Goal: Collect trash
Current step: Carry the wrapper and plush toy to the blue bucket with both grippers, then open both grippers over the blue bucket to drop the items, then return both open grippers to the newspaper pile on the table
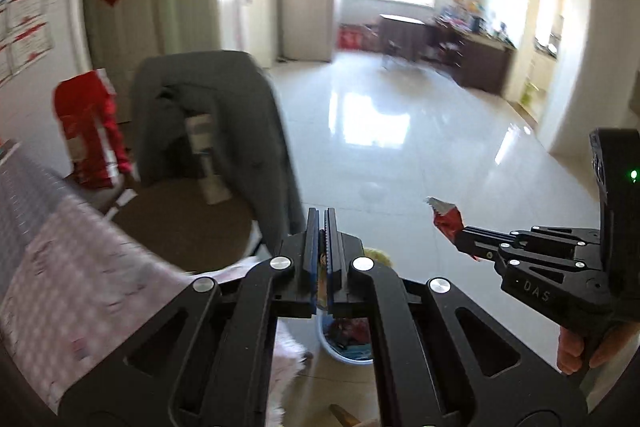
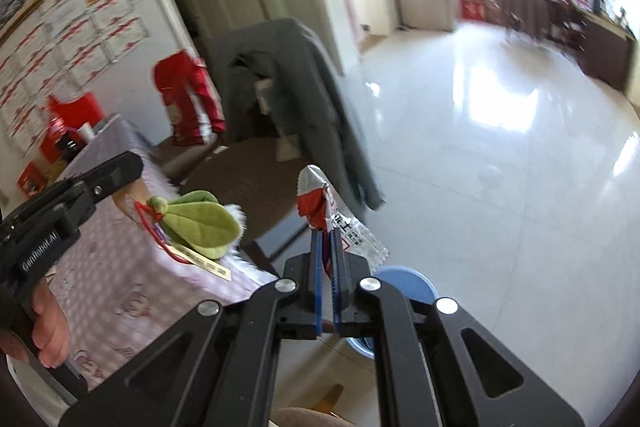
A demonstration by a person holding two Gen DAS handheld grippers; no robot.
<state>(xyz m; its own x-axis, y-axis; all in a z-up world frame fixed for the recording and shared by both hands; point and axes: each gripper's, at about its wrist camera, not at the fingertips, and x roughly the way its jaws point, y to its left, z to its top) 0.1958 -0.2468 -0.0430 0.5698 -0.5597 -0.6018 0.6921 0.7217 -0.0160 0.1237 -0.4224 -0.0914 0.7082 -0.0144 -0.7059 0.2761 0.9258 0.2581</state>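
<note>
In the right wrist view my right gripper [image 2: 328, 233] is shut on a red, white and silver snack wrapper [image 2: 314, 201] that sticks up past its tips. The left wrist view shows that gripper [image 1: 460, 239] at the right with the wrapper [image 1: 446, 217]. My left gripper [image 1: 322, 215] is shut, with a thin colourful scrap [image 1: 322, 267] pinched between its pads. A bin [image 1: 340, 357] with rubbish inside stands on the floor below it, its blue rim [image 2: 412, 281] under the right gripper. A green leaf-shaped plush [image 2: 200, 223] with a red string sits just below the left gripper [image 2: 134, 163].
A table with a pink checked cloth [image 1: 80, 267] stands at the left, and a chair draped with a grey jacket [image 1: 212, 99] behind it. A red bag [image 1: 88, 123] leans by the wall. Glossy tiled floor [image 1: 400, 155] stretches to cabinets at the far side.
</note>
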